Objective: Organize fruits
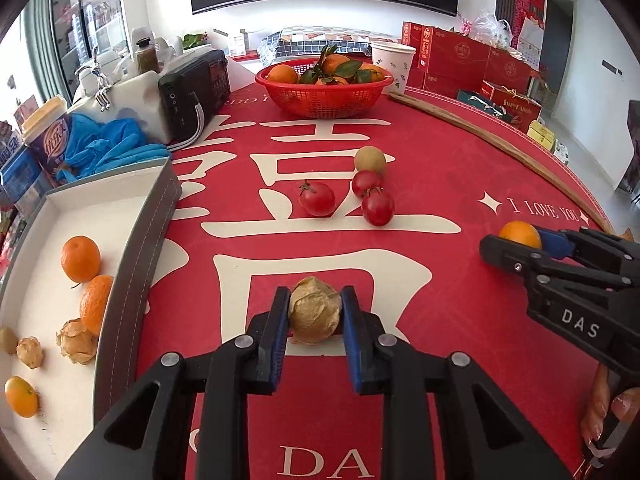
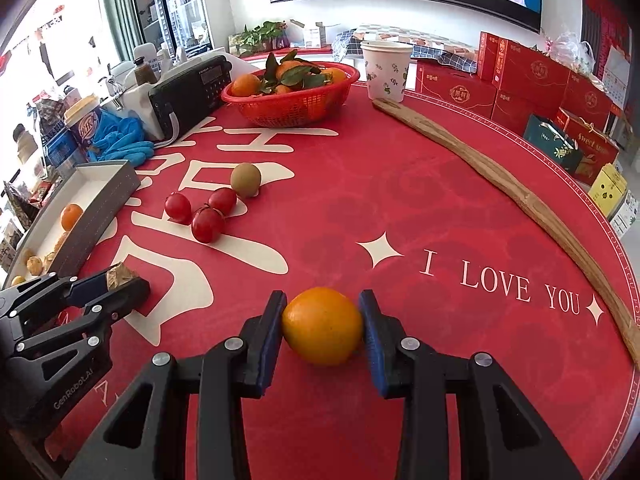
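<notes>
Left gripper (image 1: 315,312): pinches a papery husk fruit (image 1: 315,311) near the tabletop's (image 1: 440,168) front edge.
Right gripper (image 2: 322,326): squeezes an orange (image 2: 322,325) — front right.
Tomatoes (image 1: 316,199): middle, three together.
Box (image 1: 136,240): left edge — fruit inside.

Tomatoes (image 1: 344,200) crowd mid-cloth – red cloth (image 2: 440,208) rightward open

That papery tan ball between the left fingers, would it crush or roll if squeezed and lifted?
The husked fruit looks wrapped in a thin, wrinkled, dry husk, so a hard squeeze would probably dent or tear it. It seems light for its size. Being round, it would likely roll on the red tablecloth if nudged.
</notes>
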Tool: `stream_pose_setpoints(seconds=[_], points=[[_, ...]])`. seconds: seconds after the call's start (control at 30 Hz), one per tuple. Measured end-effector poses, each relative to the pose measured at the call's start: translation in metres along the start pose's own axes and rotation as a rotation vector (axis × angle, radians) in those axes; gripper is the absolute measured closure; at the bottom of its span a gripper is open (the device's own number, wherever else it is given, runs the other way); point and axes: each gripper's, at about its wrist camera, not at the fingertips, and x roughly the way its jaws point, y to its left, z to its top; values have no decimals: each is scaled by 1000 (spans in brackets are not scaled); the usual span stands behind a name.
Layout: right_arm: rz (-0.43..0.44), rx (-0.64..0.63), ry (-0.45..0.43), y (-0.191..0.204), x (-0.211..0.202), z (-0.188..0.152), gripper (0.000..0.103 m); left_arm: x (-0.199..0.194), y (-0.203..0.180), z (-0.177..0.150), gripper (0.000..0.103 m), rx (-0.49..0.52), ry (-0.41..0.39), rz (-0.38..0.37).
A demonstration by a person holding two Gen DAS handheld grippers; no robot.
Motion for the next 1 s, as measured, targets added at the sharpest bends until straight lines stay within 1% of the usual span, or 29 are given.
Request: stream_pose_setpoints(seconds=[0.3,1.0], points=[[-27,-27,-3,9,3,2,65,1,0,0,75,-4,0,2],[-27,-25,-4,8,3,2,65,1,1,0,74,-5,0,1]])
